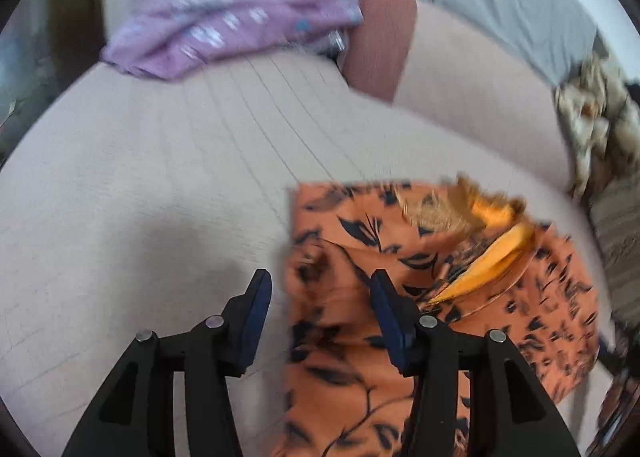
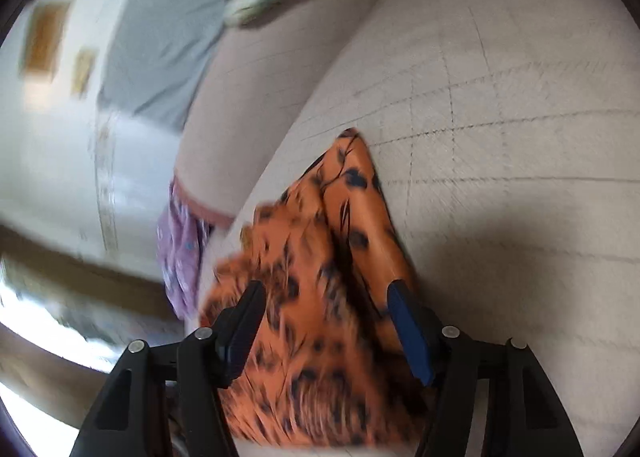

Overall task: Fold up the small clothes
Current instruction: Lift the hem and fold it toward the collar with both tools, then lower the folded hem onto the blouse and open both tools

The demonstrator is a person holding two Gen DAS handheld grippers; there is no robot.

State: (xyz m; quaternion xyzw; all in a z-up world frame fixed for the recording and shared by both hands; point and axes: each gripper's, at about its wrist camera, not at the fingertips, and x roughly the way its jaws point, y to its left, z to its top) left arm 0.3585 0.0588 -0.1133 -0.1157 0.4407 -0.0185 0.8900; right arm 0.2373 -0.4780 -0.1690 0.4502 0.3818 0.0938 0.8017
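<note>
Two hand-held grippers, left (image 1: pixel 316 289) and right (image 2: pixel 326 299), both spread apart: orange garment (image 1: pixel 420 277) lies on the bed (image 1: pixel 160 177) beneath them. Grip edges squarely; the fabric looks slippery.

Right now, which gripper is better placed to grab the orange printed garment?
Right. The right gripper is open with the orange printed garment between its fingers; the open left gripper straddles only its edge.

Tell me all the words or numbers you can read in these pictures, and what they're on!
None can be read.
Orange dress: only a black leaf print.
Purple cloth: pale marks, too blurred to tell if they are letters.
Wall frames: too blurred to read.
</note>
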